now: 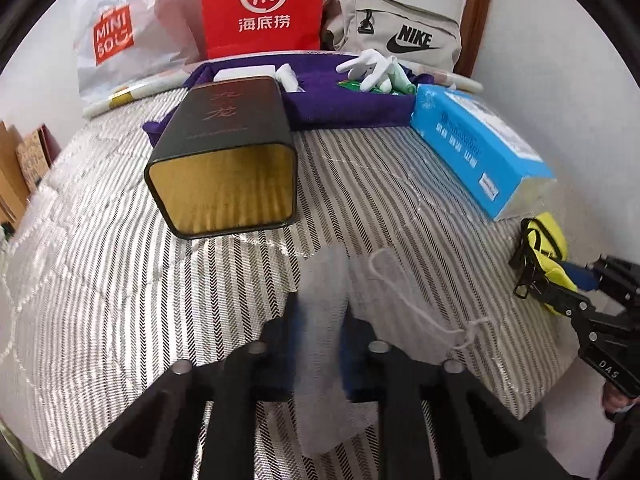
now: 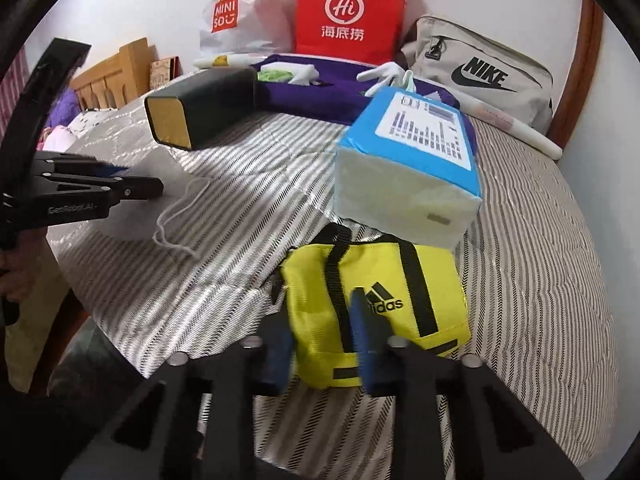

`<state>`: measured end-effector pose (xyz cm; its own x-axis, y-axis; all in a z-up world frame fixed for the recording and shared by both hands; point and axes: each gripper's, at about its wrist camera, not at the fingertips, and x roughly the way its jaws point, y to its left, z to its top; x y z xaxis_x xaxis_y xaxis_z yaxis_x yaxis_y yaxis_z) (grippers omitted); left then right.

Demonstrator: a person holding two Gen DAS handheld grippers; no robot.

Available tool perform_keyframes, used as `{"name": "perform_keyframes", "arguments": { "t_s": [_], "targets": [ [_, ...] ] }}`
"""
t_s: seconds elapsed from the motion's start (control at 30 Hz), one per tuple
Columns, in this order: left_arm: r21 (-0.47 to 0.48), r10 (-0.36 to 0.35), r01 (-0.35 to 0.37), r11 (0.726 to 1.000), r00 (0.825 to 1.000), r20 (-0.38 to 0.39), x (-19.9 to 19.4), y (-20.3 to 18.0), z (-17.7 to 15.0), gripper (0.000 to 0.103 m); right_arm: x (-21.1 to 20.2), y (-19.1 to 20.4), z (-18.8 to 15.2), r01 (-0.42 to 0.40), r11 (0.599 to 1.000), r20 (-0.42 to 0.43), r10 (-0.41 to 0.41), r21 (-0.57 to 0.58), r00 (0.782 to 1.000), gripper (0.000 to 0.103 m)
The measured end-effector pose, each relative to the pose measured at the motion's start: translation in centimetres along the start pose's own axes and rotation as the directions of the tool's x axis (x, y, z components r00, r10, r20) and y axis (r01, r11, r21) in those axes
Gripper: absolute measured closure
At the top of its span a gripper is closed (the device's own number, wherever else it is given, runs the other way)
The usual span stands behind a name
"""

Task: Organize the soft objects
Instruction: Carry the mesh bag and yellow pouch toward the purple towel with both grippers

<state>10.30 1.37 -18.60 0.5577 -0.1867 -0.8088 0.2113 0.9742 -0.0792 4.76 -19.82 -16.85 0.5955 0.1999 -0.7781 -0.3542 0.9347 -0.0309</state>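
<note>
Face mask (image 1: pixel 328 320), pale grey with a white ear loop (image 1: pixel 420 300), lies on a striped bed (image 1: pixel 120 280) at 6 o'clock in the left wrist view, its near edge pinched between the blue pads of the left claw (image 1: pixel 320 344), which is narrowed onto it. At 3 o'clock in that view the right claw (image 2: pixel 326 344) holds a small yellow Adidas bag (image 2: pixel 380 304), pads closed on the bag's near corner. Just beyond the bag, at 12 o'clock from it, rests a blue pack of tissues (image 2: pixel 412 160). A dark tin box (image 1: pixel 224 152) lies on its side at 11 o'clock from the mask, touching a purple cloth (image 1: pixel 344 108). White gloves (image 1: pixel 372 68) sit on the cloth; a red Haidilao bag (image 1: pixel 262 8), Miniso bag (image 1: pixel 116 40) and Nike pouch (image 1: pixel 400 36) line the wall.
</note>
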Motion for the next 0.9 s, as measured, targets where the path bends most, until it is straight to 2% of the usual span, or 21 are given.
{"name": "perform_keyframes", "arguments": {
  "t_s": [0.2, 0.9],
  "targets": [
    [-0.064, -0.066, 0.065, 0.996, 0.998, -0.005, -0.3, 1.2, -0.3, 0.093, -1.4, -1.1, 0.5, -0.034, 0.995, 0.035, 0.031, 0.090, 0.999, 0.083],
    [-0.141, -0.032, 0.031, 0.990, 0.999, -0.003, -2.9, 3.7, -0.3, 0.093, -3.2, -1.5, 2.4, -0.009, 0.987, 0.023, 0.005, 0.160, 1.000, 0.089]
  ]
}}
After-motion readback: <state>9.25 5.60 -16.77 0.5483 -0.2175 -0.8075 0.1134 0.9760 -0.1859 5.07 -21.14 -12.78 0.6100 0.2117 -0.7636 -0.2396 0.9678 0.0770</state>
